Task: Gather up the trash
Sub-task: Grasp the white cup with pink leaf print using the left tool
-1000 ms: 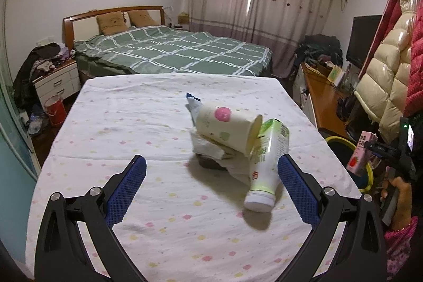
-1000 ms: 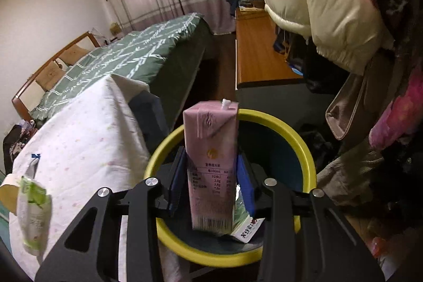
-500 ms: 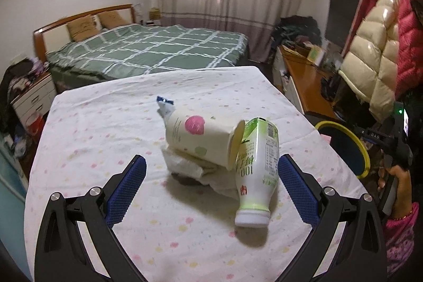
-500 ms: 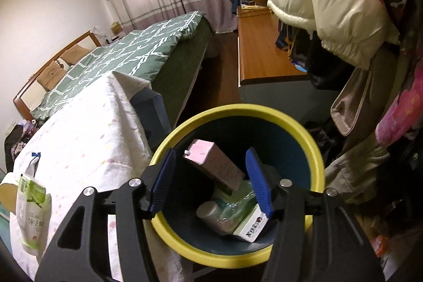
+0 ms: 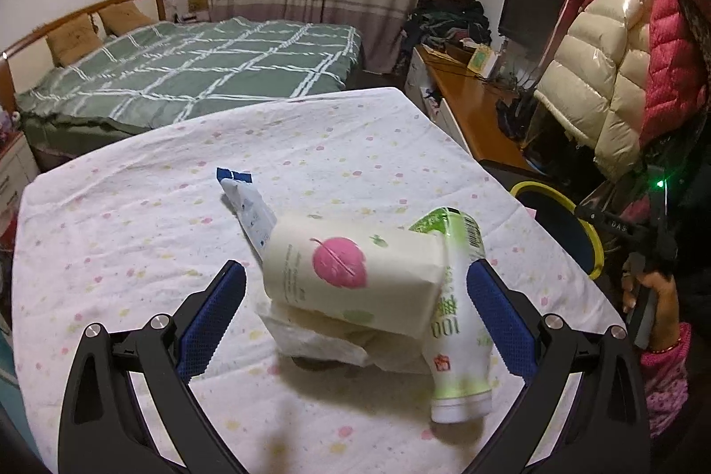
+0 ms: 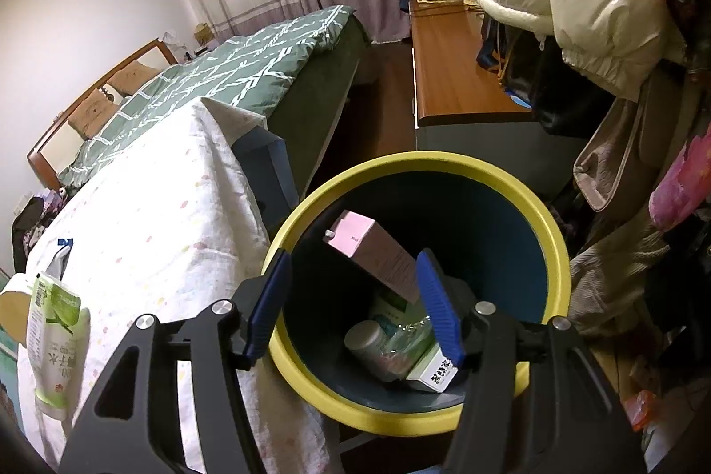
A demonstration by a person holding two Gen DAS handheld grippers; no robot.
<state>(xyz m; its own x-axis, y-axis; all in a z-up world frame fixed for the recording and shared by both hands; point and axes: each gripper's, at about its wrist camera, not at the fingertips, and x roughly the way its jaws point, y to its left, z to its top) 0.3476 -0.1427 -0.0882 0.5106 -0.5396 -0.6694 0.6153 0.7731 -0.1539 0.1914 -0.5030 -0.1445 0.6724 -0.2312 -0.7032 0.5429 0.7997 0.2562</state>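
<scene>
Dropped since a second ago: pink carton [image 6: 375,254], then clamped upright in the right gripper [image 6: 351,303], now lying tilted inside the yellow-rimmed bin [image 6: 549,225], leaning on other rubbish there, a capped bottle [image 6: 369,343] and a small white box [image 6: 433,369] beside it. Right gripper jaws opening, poised above the bin mouth, nothing between the pads. Left gripper [image 5: 355,314] brought closer to the heap of trash on the worktop [image 5: 133,234], jaws spread wide, empty, straddling the heap without touching it. Between those jaws: a cream paper cup [image 5: 351,280] with a pink spot, on its side atop crumpled white tissue [image 5: 320,338]; a green-and-white bottle [image 5: 457,323] leaning against the cup's open end, cap toward the camera; a white wrapper with a blue tip [image 5: 249,207] sticking out behind the cup. Past the worktop's right edge, the bin rim, and a hand [image 5: 653,296] in a pink sleeve holding the right gripper's handle. Beyond, a bed [image 5: 200,74] with a green checked cover.
</scene>
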